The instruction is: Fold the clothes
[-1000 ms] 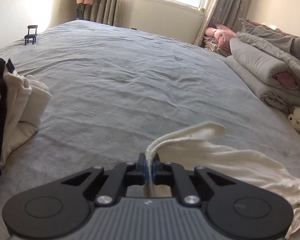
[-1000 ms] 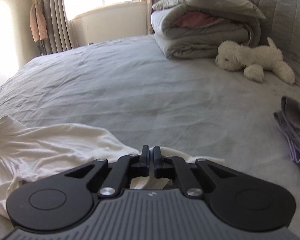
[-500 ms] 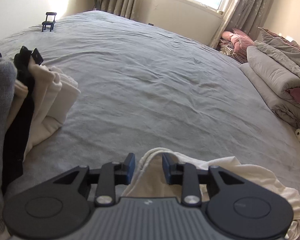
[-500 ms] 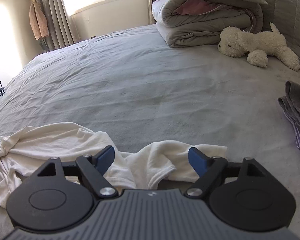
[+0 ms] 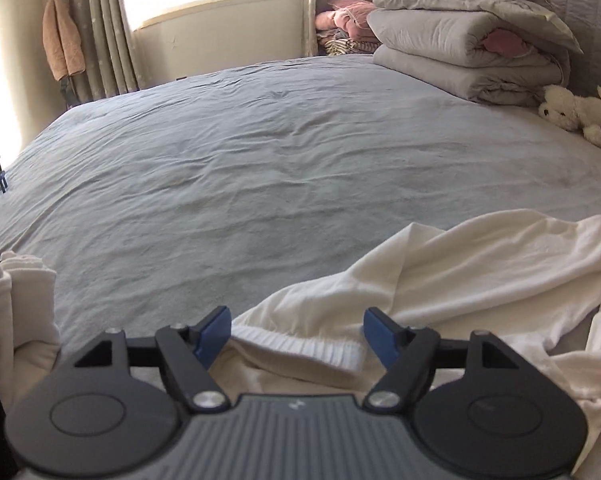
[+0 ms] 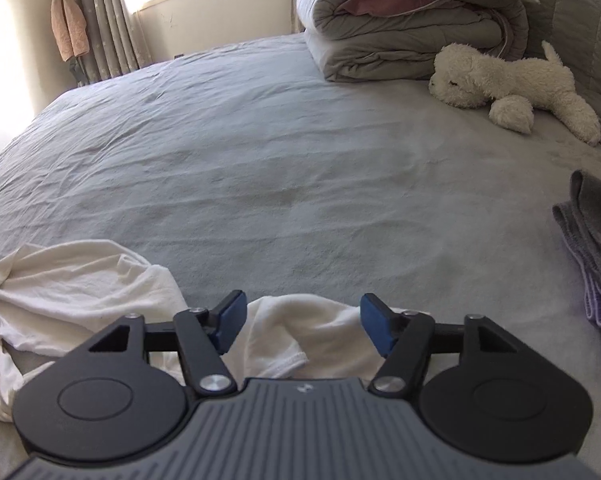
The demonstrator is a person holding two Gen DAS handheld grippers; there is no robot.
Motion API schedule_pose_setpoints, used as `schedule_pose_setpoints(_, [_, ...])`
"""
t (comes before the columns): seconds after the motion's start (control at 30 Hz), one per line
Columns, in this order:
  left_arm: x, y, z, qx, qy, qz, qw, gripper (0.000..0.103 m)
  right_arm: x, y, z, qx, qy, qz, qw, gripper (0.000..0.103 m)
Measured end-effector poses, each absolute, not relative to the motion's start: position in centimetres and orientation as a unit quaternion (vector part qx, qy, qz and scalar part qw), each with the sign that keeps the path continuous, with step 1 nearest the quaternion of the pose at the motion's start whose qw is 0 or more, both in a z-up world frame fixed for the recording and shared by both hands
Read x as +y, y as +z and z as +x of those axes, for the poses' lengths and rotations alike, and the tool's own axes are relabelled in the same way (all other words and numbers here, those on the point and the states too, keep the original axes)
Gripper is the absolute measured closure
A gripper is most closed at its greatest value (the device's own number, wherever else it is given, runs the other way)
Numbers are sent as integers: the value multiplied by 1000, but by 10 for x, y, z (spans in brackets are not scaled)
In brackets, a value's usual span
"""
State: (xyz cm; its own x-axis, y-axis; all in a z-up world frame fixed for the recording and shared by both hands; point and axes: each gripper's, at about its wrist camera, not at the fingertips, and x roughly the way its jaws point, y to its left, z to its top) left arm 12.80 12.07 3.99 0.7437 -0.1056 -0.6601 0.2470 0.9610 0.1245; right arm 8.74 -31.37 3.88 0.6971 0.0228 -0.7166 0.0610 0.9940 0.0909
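Cream garment [image 5: 440, 280] lies crumpled on grey bed [image 5: 260, 168]; we let go: left gripper [image 5: 296, 334] has just been opening, right gripper [image 6: 300, 324] narrowing, both spread, cloth between unpinched. Regrasp likely next.

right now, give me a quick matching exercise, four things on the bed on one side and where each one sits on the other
Things:
1. cream garment
2. plush dog
3. folded grey duvet
4. grey towel

Places:
A. right edge of the right wrist view
B. stacked at the far right of the bed
C. crumpled just ahead of both grippers
D. lying just in front of the duvet

Pairs: 1-C, 2-D, 3-B, 4-A
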Motion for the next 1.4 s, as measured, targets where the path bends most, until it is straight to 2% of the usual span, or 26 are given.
schedule_pose_setpoints(0.03, [118, 36, 130, 349, -97, 112, 925, 47, -308, 35, 90, 398, -8, 40, 916, 85])
schedule_pose_setpoints(0.07, [116, 33, 132, 355, -99, 118, 922, 77, -304, 33, 90, 399, -9, 27, 916, 91])
schedule_pose_setpoints(0.13, [119, 34, 134, 361, -97, 108, 921, 94, -297, 37, 88, 382, -15, 5, 924, 93])
schedule_pose_setpoints(0.17, [122, 38, 133, 354, -91, 96, 926, 97, -296, 42, 85, 366, -20, -1, 930, 95])
schedule_pose_setpoints(0.3, [146, 69, 129, 304, -63, 23, 950, 97, -298, 69, 70, 274, -63, -22, 959, 103])
schedule_pose_setpoints(0.37, [159, 78, 129, 287, -43, -18, 957, 97, -301, 80, 64, 235, -92, -28, 967, 103])
schedule_pose_setpoints(0.43, [167, 73, 133, 297, -21, -36, 954, 97, -307, 80, 66, 239, -108, -27, 965, 103])
schedule_pose_setpoints(0.5, [166, 60, 139, 326, -19, -32, 945, 97, -312, 66, 75, 293, -81, -20, 952, 103])
schedule_pose_setpoints(0.6, [163, 52, 143, 343, -22, -39, 938, 97, -318, 49, 86, 355, -66, 12, 933, 87])
schedule_pose_setpoints(0.67, [162, 55, 140, 337, -26, -39, 940, 97, -325, 48, 90, 359, -78, 36, 930, 68])
schedule_pose_setpoints(0.7, [162, 56, 138, 334, -27, -38, 942, 97, -328, 49, 91, 354, -85, 45, 930, 35])
schedule_pose_setpoints(0.73, [162, 57, 137, 333, -27, -37, 942, 97, -330, 48, 92, 354, -89, 49, 930, 14])
schedule_pose_setpoints(0.83, [163, 59, 137, 330, -25, -39, 943, 97, -333, 38, 98, 367, -87, 45, 925, 12])
schedule_pose_setpoints(0.87, [163, 59, 137, 328, -23, -40, 944, 97, -332, 34, 100, 373, -84, 40, 923, 16])
schedule_pose_setpoints(0.9, [163, 60, 136, 327, -21, -39, 944, 97, -330, 30, 103, 381, -80, 33, 921, 43])
schedule_pose_setpoints(0.93, [164, 60, 136, 325, -19, -38, 945, 97, -327, 28, 104, 382, -72, 30, 921, 74])
schedule_pose_setpoints(1.0, [165, 64, 135, 314, -13, -40, 949, 97, -319, 33, 102, 368, -62, 20, 928, 103])
schedule_pose_setpoints(1.1, [170, 76, 130, 278, -9, -58, 959, 97, -303, 61, 86, 278, -96, -47, 955, 103])
schedule_pose_setpoints(1.2, [172, 81, 130, 264, -2, -64, 962, 97, -305, 75, 76, 234, -121, -59, 963, 103])
schedule_pose_setpoints(1.27, [171, 76, 133, 274, 6, -58, 960, 97, -312, 68, 82, 266, -100, -39, 958, 103])
schedule_pose_setpoints(1.3, [172, 73, 135, 281, 8, -62, 958, 97, -316, 60, 88, 296, -86, -27, 951, 99])
schedule_pose_setpoints(1.33, [174, 70, 136, 286, 10, -66, 956, 97, -319, 52, 93, 323, -78, -15, 943, 90])
schedule_pose_setpoints(1.4, [177, 71, 136, 285, 12, -76, 955, 97, -325, 39, 101, 364, -69, 12, 929, 82])
